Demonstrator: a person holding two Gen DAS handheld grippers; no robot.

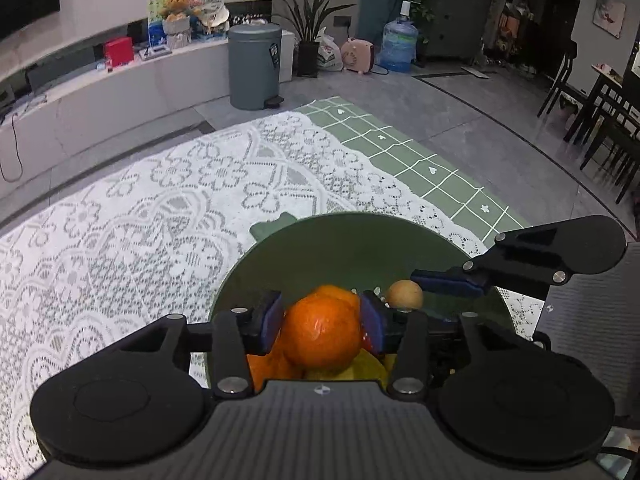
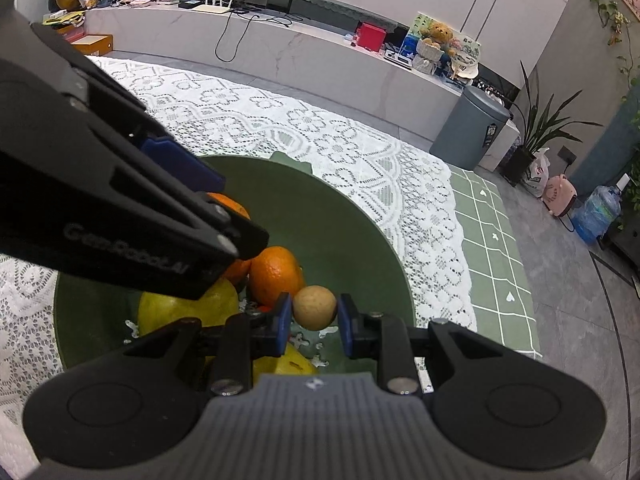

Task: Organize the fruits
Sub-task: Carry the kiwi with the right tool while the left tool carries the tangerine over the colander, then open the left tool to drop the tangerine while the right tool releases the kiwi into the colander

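Left gripper (image 1: pixel 322 318) fingers flank orange (image 1: pixel 322 332), barely apart; right gripper (image 2: pixel 314 318) clamps brown fruit (image 2: pixel 315 307).

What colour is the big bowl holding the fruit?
The bowl is dark olive green, plain inside; it shows best in the right wrist view.

The far half of the green bowl (image 2: pixel 360 216) is bare and open from above. The near half is filled by piled fruit: oranges (image 2: pixel 276 276), yellow fruits (image 2: pixel 176 308) and a small tan round fruit (image 2: pixel 315 307). Space over the pile is taken up by both tools: the left gripper (image 1: pixel 322 320) is set around an orange (image 1: pixel 320 334), and the right gripper (image 2: pixel 315 318) is clamped on the tan fruit just beside it. The lace tablecloth (image 1: pixel 140 220) beyond the bowl is unobstructed, as is the green grid mat (image 1: pixel 432 168).
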